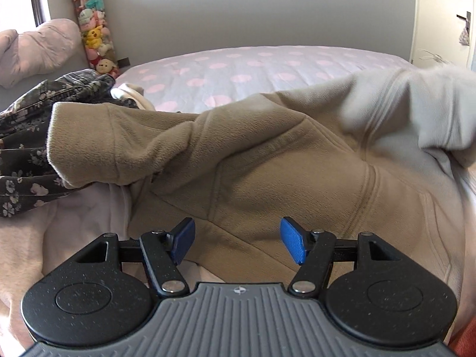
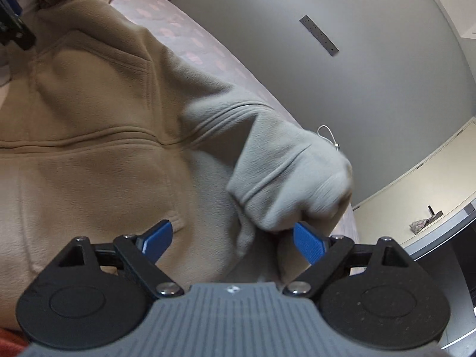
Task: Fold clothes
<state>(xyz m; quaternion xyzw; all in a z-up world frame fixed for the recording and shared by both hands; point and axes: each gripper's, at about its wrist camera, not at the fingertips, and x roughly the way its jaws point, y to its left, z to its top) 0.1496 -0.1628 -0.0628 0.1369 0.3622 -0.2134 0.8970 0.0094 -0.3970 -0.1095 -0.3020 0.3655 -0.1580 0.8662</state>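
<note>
Fleece, tan and nubbly, makes up the hoodie (image 1: 253, 160) sprawled across the bed (image 1: 267, 68), whose sheet is pale with pink dots. Raised seams curve over its body, and one sleeve (image 1: 98, 142) is folded over toward the left, ending in a wide cuff. The left claw (image 1: 237, 242) hovers just above the hoodie's lower part, blue ribbed pads spread apart with nothing between them. In the right wrist view the right claw (image 2: 230, 242) is also spread wide; the other sleeve's cuff (image 2: 294, 190) is bunched and motion-blurred just beside its right pad, and contact is hard to judge. A dark floral garment (image 1: 26, 136) lies at the hoodie's left edge, partly cut off by the frame. Beyond the hoodie the sheet lies open up to the grey wall (image 1: 238, 15). A column of plush toys (image 1: 93, 26) stands in the far left corner.
</note>
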